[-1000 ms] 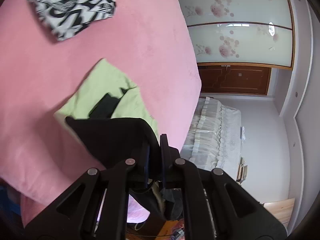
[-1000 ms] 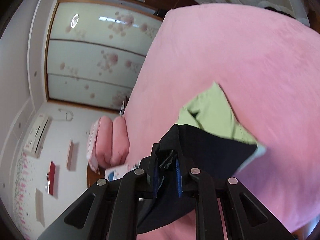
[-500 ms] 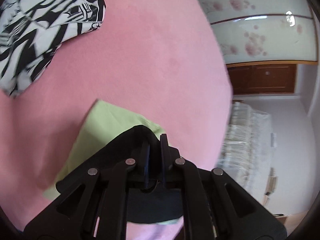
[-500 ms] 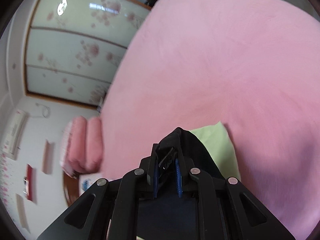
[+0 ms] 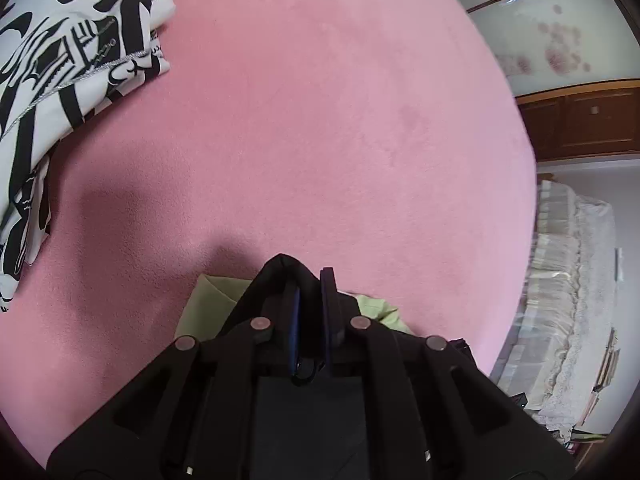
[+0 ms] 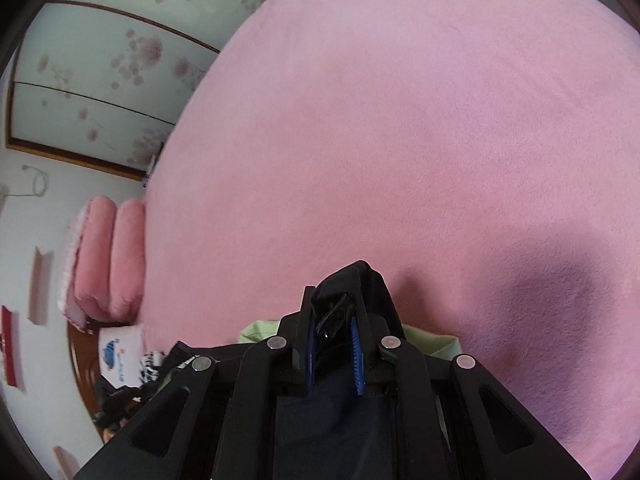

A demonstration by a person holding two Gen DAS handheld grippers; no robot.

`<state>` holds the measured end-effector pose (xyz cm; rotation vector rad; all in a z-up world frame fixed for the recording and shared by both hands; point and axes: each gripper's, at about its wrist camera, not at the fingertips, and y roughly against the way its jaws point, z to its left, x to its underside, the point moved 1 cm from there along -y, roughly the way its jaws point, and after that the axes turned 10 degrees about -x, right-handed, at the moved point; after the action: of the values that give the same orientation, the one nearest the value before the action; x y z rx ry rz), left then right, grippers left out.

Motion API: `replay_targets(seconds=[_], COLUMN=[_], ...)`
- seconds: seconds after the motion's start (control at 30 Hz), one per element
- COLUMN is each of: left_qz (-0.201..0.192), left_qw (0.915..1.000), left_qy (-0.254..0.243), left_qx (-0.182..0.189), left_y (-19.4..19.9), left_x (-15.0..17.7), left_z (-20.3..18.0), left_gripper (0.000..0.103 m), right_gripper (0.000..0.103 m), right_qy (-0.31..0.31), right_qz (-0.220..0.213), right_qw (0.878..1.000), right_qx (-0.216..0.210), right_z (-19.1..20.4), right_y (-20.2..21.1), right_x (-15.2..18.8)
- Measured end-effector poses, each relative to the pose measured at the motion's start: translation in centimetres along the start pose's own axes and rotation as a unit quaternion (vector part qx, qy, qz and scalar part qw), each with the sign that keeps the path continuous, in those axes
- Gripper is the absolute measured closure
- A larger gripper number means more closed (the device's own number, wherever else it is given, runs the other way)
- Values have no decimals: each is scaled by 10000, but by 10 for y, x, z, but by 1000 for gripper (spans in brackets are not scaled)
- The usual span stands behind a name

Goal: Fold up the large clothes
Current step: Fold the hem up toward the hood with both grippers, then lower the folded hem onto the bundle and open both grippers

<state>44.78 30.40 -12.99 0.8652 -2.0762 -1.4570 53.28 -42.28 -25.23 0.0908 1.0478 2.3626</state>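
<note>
This is a bedroom in a home. A wide bed with a pink blanket (image 6: 420,140) fills the space ahead of each hand-held gripper. Two pink pillows (image 6: 108,260) lie at its far left end. Beyond the bed stands a wardrobe with sliding doors printed with flowers (image 6: 100,60), above wooden cabinet panels (image 5: 584,120). A folded black-and-white patterned garment (image 5: 60,80) lies on the blanket, ahead and left.
</note>
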Motion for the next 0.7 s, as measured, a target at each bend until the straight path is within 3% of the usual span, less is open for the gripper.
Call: replay_targets(seconds=[0.1,0.13,0.17,0.2,0.27,0.33,0.4,0.5,0.7], left_qz=[69,78,74,37,-155,-343,-319,-131,36], left_qw=[9993,9976,9954,9923,9804,9697,9643,9625,9566], left_qy=[-114,-378,-595,-825,-1447,-1924,-2207,-2370,-2513], left_qx=[-339,-577,-747,-922,-1330,-1468,-1430,-1317,-1477], left_y=[-9,-11,-14,-15,-12,-5,-1,-1,-2], left_x=[-2,-1,1,4,13,28,43,64,105], left_z=[-7,-13,-17,-21,-34,-42,-43,-36,-1], left_gripper=[93,89,83,78,54,50,50,50,49], right_gripper=[76,67,57,53,39,37,37,37,37], right_qy=[106,181,283,443,762,991,1235,1499,1690], right_qz=[157,144,119,90,68,104,235,458,944], right_qw=[9996,9994,9990,9981,9956,9926,9889,9830,9695], right_qx=[206,260,328,408,547,694,792,957,1503], right_z=[2,4,6,9,20,27,34,36,17], right_y=[-6,-3,2,8,23,39,54,63,73], right_x=[0,0,2,3,6,16,35,62,136])
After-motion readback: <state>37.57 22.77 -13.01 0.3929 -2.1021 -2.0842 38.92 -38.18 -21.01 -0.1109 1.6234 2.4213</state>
